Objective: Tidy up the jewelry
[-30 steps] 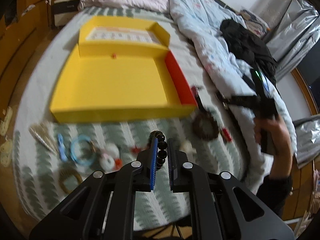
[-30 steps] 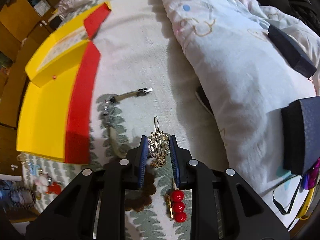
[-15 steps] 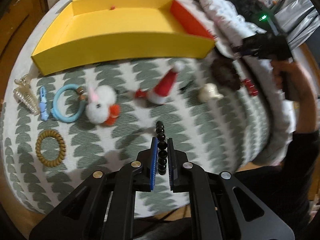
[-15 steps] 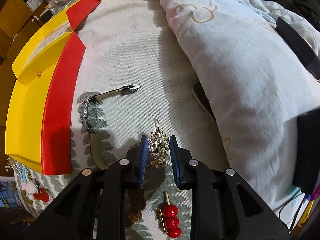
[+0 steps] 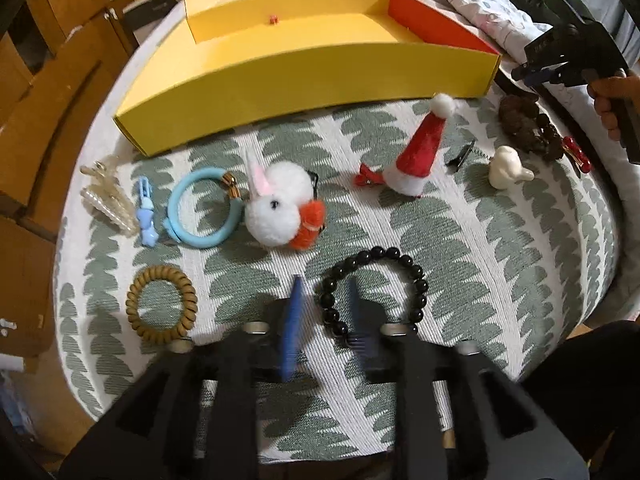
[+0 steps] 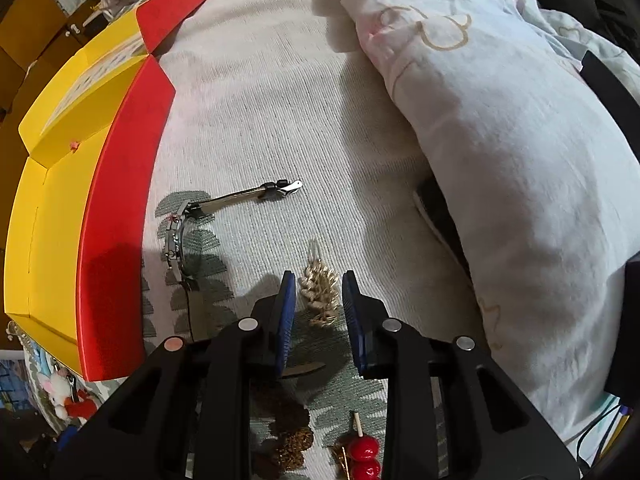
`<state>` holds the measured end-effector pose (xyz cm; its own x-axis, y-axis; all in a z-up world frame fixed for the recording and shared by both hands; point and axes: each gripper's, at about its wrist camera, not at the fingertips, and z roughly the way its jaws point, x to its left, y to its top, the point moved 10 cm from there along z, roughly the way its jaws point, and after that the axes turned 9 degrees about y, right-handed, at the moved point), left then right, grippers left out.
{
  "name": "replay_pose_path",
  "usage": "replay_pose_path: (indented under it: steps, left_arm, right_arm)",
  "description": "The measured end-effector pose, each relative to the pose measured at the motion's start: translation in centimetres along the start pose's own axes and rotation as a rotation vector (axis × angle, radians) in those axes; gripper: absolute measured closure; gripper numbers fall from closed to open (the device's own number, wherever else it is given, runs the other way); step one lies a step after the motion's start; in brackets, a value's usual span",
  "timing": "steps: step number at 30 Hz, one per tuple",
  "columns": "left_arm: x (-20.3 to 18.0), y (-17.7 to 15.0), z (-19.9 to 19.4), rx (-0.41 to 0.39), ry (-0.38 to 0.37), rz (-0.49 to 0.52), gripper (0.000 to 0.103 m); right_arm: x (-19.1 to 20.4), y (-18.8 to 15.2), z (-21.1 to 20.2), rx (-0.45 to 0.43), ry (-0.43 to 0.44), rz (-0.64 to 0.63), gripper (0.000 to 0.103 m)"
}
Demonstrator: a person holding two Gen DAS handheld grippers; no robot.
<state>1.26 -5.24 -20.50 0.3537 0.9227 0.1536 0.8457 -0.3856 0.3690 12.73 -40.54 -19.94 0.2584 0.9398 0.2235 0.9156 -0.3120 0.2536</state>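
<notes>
Black bead bracelet (image 5: 374,286) lies freed between just-opened left fingers (image 5: 294,300); right fingers (image 6: 286,300), just widening, flank gold brooch (image 6: 320,294); no writing legible.

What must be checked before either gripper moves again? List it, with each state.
1. Black bead bracelet lying on the bedspread: ok.
2. Left gripper released: ok, its jaws have just been opening.
3. Left fingers clear of the bracelet: not ok, one stands inside the loop and could snag.
4. Right gripper off the gold hair ornament: ok, its jaws have just been opening and a gap shows on each side.
5. Ornament resting flat: cannot tell.
6. Yellow box open: ok.
</notes>
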Motion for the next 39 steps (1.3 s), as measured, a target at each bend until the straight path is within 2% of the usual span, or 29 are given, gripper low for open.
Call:
replay_pose_path:
  steps: [3, 4, 6, 8, 10, 14, 20, 26, 33, 39]
  left_arm:
    - [0.1, 0.4, -1.0, -0.048, 0.038, -0.007, 0.047]
    - [0.2, 0.4, -1.4, -0.062, 0.051, -0.008, 0.045]
    - [0.3, 0.5, -2.1, -0.093, 0.066, -0.020, 0.033]
    - [0.7, 0.6, -3.0, -0.123, 0.084, -0.041, 0.029]
    - [1.3, 0.8, -3.7, -0.148, 0.109, -0.055, 0.026]
    - [3.0, 1.0, -5.0, -0.201, 0.176, -0.101, 0.017]
    - [4.5, 1.1, -6.7, -0.260, 0.211, -0.144, 0.015]
    - [5.4, 1.2, -8.0, -0.317, 0.243, -0.165, 0.013]
    - [5.8, 0.9, -9.3, -0.354, 0.234, -0.181, 0.009]
    - [5.7, 1.0, -9.9, -0.378, 0.246, -0.177, 0.006]
  right_arm:
    - [0.1, 0.0, -0.2, -0.003, -0.004, -0.003, 0.074]
    - [0.1, 0.0, -0.4, -0.007, -0.009, -0.002, 0.072]
    - [0.2, 0.0, -0.8, -0.016, -0.021, -0.001, 0.065]
    - [0.5, -0.1, -1.2, -0.024, -0.023, 0.000, 0.051]
    - [0.8, -0.2, -1.6, -0.034, -0.029, -0.005, 0.042]
    - [2.3, -0.9, -2.7, -0.035, -0.011, -0.028, 0.040]
    - [4.8, -2.0, -4.7, -0.061, 0.016, -0.051, 0.030]
    - [7.1, -4.0, -6.4, -0.085, 0.015, -0.084, 0.027]
    - [9.8, -7.7, -7.6, -0.098, 0.004, -0.145, 0.027]
    - [12.0, -10.8, -7.8, -0.090, 0.006, -0.197, 0.019]
